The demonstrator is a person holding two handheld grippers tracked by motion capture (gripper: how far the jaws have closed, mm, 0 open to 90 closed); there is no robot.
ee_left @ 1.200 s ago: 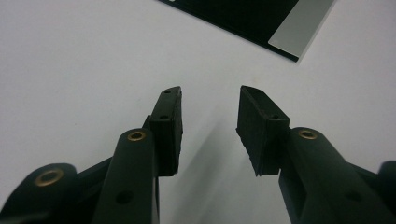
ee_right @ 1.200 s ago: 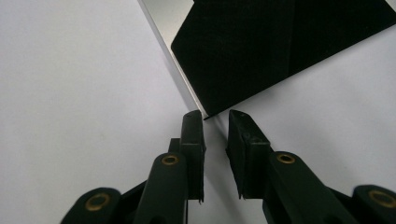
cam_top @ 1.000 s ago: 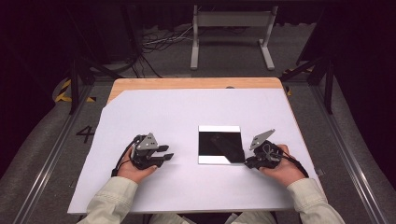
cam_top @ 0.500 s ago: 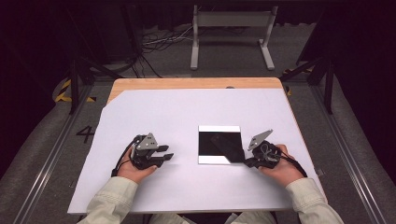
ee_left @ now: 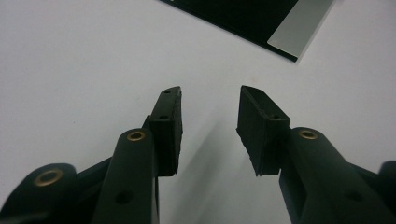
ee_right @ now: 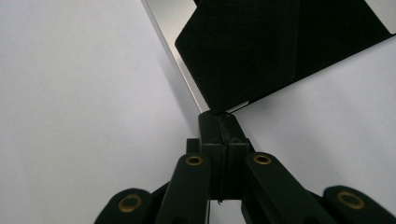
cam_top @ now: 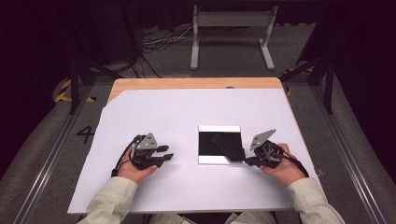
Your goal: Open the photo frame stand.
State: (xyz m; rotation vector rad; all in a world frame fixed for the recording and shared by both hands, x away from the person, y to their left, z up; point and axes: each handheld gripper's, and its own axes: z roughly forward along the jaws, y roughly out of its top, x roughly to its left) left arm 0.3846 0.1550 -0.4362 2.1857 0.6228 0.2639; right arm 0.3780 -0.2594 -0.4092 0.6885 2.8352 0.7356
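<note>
From the high view, a white sheet (cam_top: pixel 187 121) covered most of a wooden table (cam_top: pixel 196 83), whose bare far edge showed beyond it. Dark floor, cables and a grey metal stand (cam_top: pixel 231 28) lay behind. A black square panel (cam_top: pixel 210 142) with pale strips along its far and near sides lay right of centre on the sheet. The left gripper (cam_top: pixel 164 154) rested well apart from the panel, with open white surface all around it. The right gripper (cam_top: pixel 246 161) sat at the panel's near right corner, by the sheet's right edge.

In the left gripper view, the jaws stood apart over bare sheet, the panel's (ee_left: pixel 261 23) corner beyond them.

In the right gripper view, the jaws had just been closing and stood pressed together at the panel's (ee_right: pixel 261 51) corner, seemingly pinching its tip.
</note>
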